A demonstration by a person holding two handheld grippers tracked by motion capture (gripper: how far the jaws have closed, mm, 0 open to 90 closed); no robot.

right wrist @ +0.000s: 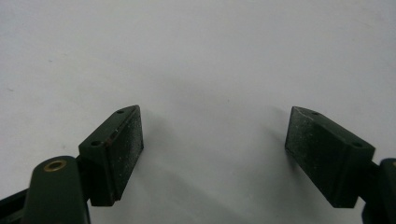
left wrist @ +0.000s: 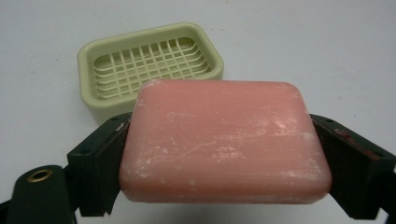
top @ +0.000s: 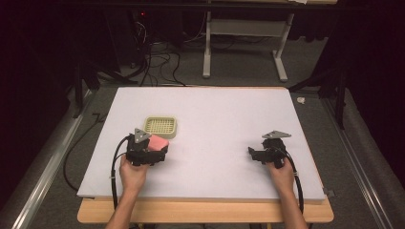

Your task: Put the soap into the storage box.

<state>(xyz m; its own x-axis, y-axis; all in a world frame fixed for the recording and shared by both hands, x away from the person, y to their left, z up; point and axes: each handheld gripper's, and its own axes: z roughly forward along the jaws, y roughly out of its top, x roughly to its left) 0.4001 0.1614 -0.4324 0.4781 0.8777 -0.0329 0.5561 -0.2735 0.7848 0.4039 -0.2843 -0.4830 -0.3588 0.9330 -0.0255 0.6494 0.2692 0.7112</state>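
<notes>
While the left gripper (top: 154, 153) clamps pink soap (left wrist: 224, 142) near a soap dish (top: 161, 126), the right gripper (top: 254, 153) gapes over the white tabletop (top: 215, 119); dark room, cabled floor (top: 162, 67).

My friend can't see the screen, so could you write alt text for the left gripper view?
A pink bar of soap is clamped between the two black jaws of the left gripper. Just beyond it, a pale green soap dish with a slotted grid insert sits empty on the white table.

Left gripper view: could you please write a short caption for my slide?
Left gripper clamps a pink soap bar between its jaws, with the pale green soap dish on the table just beyond.
</notes>
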